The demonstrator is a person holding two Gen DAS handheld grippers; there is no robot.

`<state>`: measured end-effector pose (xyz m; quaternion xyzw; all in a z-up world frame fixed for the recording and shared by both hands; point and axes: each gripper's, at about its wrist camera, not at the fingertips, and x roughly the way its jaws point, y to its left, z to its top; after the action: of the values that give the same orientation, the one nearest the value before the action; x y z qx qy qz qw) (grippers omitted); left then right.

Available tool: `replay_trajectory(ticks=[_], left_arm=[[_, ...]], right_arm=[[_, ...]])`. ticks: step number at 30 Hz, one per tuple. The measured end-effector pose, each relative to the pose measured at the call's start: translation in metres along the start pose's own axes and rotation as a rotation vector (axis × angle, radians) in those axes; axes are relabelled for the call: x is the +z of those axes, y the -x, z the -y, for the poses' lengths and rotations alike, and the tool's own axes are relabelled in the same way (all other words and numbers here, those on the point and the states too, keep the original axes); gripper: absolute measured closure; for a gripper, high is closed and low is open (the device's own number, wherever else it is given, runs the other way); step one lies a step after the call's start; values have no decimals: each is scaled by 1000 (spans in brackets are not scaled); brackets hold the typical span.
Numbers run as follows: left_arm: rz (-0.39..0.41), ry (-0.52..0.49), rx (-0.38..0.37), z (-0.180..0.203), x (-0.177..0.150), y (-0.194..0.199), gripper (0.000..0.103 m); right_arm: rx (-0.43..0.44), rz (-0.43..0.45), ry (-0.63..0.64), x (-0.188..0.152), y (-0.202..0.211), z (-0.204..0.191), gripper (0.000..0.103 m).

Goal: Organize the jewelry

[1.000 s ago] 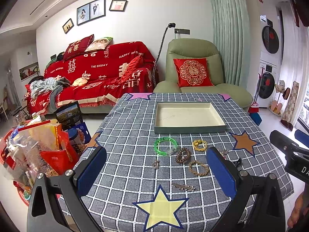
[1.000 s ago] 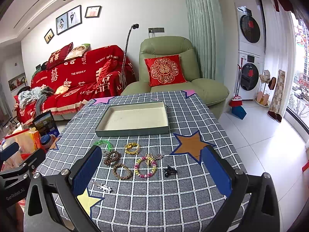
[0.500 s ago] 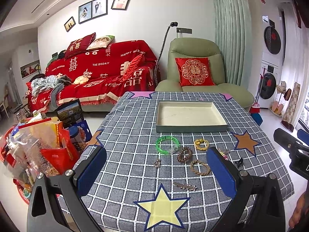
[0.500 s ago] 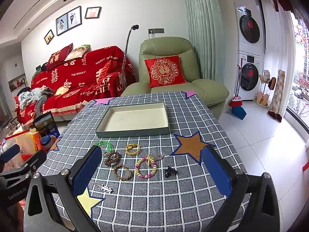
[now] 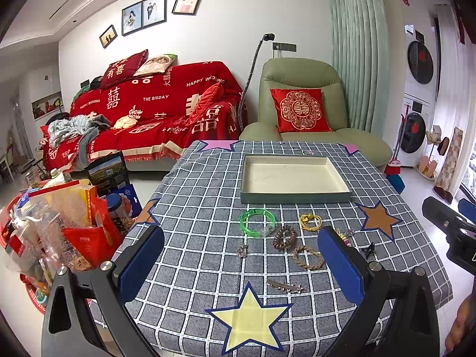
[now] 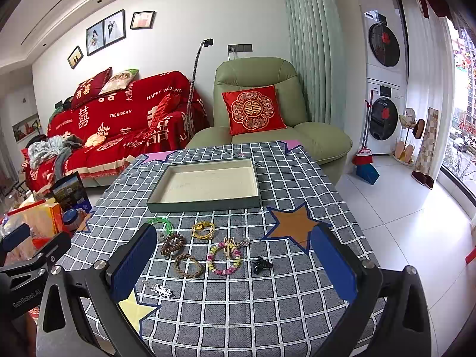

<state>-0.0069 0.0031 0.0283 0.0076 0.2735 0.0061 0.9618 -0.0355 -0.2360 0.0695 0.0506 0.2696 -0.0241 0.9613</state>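
Observation:
An empty green tray (image 5: 294, 197) (image 6: 205, 203) sits at the far middle of the checked table. In front of it lie a green bangle (image 5: 257, 223), a brown bead bracelet (image 5: 284, 237) (image 6: 172, 244), a yellow cord (image 5: 310, 221) (image 6: 203, 230), a braided ring (image 5: 308, 257) (image 6: 189, 265), a pastel bracelet (image 6: 225, 258), a black claw clip (image 6: 261, 264), a small charm (image 5: 242, 250) and a silver hair clip (image 5: 285, 286) (image 6: 159, 289). My left gripper (image 5: 241, 264) and right gripper (image 6: 232, 264) are open and empty, held above the table's near edge.
The table carries a grey checked cloth (image 5: 202, 226) with star patches (image 5: 250, 324) (image 6: 293, 226). Bags of goods (image 5: 59, 226) stand on the floor at the left. A red sofa (image 5: 154, 110) and a green armchair (image 5: 303, 113) stand behind the table.
Both grippers have drifted slightly; the left view has shifted a little so the table items sit slightly further right and higher. Nothing on the table has moved.

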Motion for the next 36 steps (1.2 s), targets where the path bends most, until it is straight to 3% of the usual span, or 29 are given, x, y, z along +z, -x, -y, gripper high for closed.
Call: replay_trajectory(ticks=[36], left_arm=[[-14,6,10,-3,-3,-7,0]], right_arm=[[2,3,0,2,3,2,0]])
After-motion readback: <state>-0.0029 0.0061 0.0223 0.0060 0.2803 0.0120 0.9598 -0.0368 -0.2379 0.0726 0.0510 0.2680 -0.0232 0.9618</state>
